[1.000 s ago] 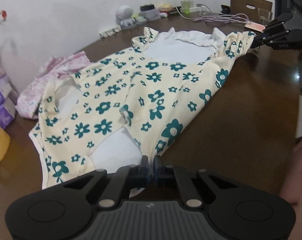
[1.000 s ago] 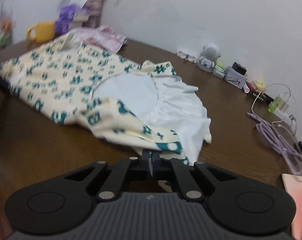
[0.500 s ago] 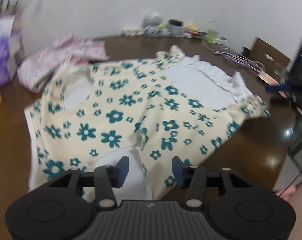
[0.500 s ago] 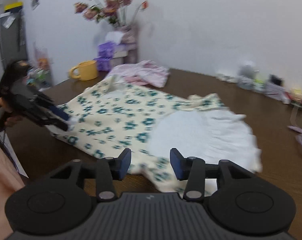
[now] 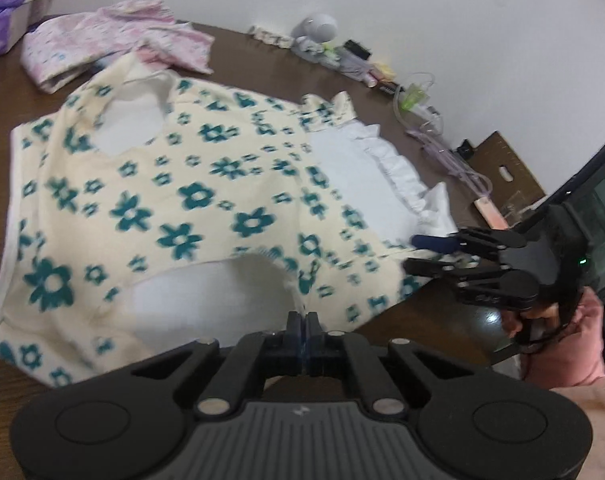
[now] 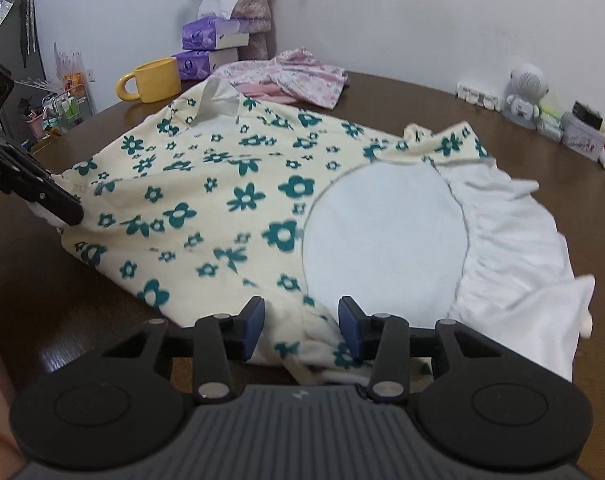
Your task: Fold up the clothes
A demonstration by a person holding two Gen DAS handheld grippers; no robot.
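Floral garment point(image 5: 190, 200) spread flat on brown table point(image 6: 62, 304), unfolded.
Left gripper point(image 5: 307, 322): jaws pressed together at near hem edge; whether cloth is pinched, cannot tell.
Right gripper point(image 6: 300, 326): jaws apart, straddling bunched hem corner, pads not pressing.
No fold made yet; all folding left.
Pink garment point(image 6: 294, 76) heaped behind, untouched, also left.

A dark brown wooden table point(image 6: 422, 100) with a glossy top stands against a plain white wall point(image 6: 382, 8). Along its far edge sit a yellow mug point(image 6: 152, 80), purple tissue boxes point(image 6: 212, 32), a vase of flowers point(image 6: 252, 12), a small white robot figure point(image 6: 526, 90) and tangled cables point(image 5: 450, 156). A dark screen point(image 5: 598, 208) rises at one side. Light is soft and even.
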